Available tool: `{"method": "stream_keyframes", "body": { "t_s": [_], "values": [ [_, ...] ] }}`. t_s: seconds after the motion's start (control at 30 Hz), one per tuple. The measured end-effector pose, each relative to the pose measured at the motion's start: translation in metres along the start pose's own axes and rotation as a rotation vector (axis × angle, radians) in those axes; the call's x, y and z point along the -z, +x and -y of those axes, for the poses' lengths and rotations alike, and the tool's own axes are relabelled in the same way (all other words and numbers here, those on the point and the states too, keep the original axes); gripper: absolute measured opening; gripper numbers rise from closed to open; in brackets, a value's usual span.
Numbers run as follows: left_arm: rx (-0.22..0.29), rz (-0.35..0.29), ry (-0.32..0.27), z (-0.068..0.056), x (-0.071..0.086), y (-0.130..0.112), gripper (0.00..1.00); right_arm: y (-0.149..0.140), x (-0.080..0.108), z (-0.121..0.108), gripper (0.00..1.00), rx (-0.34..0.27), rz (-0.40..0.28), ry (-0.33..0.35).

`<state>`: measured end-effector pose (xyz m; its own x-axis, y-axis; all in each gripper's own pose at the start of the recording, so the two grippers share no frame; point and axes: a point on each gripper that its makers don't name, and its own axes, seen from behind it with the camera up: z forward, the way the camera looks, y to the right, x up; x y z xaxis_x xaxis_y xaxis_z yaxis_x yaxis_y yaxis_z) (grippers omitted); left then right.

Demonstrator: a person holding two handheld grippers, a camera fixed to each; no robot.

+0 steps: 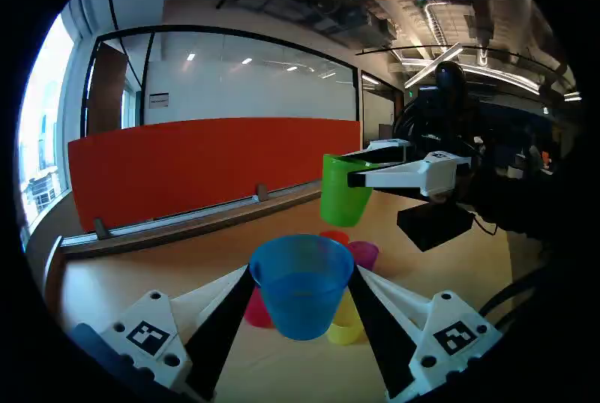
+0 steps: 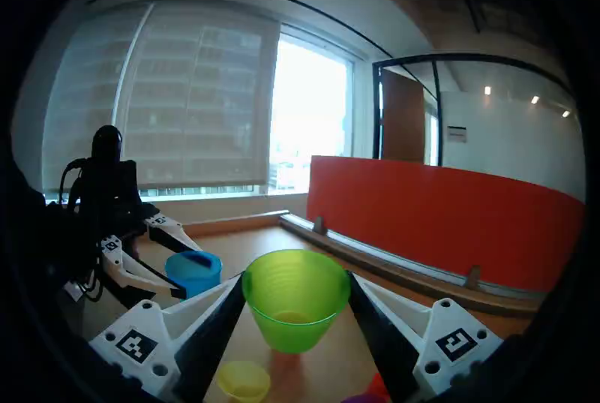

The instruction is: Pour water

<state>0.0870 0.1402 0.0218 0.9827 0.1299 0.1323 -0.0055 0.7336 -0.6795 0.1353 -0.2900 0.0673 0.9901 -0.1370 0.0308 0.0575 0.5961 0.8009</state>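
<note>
Above the wooden surface [image 1: 112, 283], the blue cup [image 1: 301, 298] hangs upright, pinched in my left claw [image 1: 301, 275]; higher above that surface, my right claw [image 2: 295, 283] pinches the green cup [image 2: 295, 313]; a yellow cup [image 1: 345, 326] rests on it

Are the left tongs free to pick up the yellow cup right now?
Probably not: the left tongs are shut on the blue cup, which blocks the way to the yellow cup below.

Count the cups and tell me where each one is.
6. A blue cup in the left gripper, a green cup in the right gripper, both lifted. On the table beneath: red, purple, pink and yellow cups. More may hide behind the blue one.
</note>
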Motion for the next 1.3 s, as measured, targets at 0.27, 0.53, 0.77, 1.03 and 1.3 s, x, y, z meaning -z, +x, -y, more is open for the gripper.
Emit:
{"method": "stream_keyframes", "body": {
  "t_s": [0.27,0.53,0.77,1.03,1.3],
  "values": [
    [0.001,0.000,0.000,-0.0005,0.0000,0.0006,0.86,0.0030,0.0016,0.0003,0.95,-0.004,-0.014,-0.002],
    [0.007,-0.006,0.000,-0.0005,-0.0003,0.0015,0.86,0.0047,0.0014,0.0024,0.95,0.003,-0.031,0.004],
    [0.013,-0.010,0.000,-0.0007,-0.0013,0.0011,0.86,0.0068,0.0022,0.0047,0.95,0.006,-0.040,0.007],
    [0.020,-0.019,-0.003,-0.0019,-0.0006,0.0044,0.86,0.0058,0.0027,0.0051,0.95,0.010,-0.046,0.003],
    [0.017,-0.021,-0.004,-0.0037,-0.0005,0.0066,0.86,0.0057,0.0030,0.0083,0.95,0.018,-0.051,0.004]
  ]
}}
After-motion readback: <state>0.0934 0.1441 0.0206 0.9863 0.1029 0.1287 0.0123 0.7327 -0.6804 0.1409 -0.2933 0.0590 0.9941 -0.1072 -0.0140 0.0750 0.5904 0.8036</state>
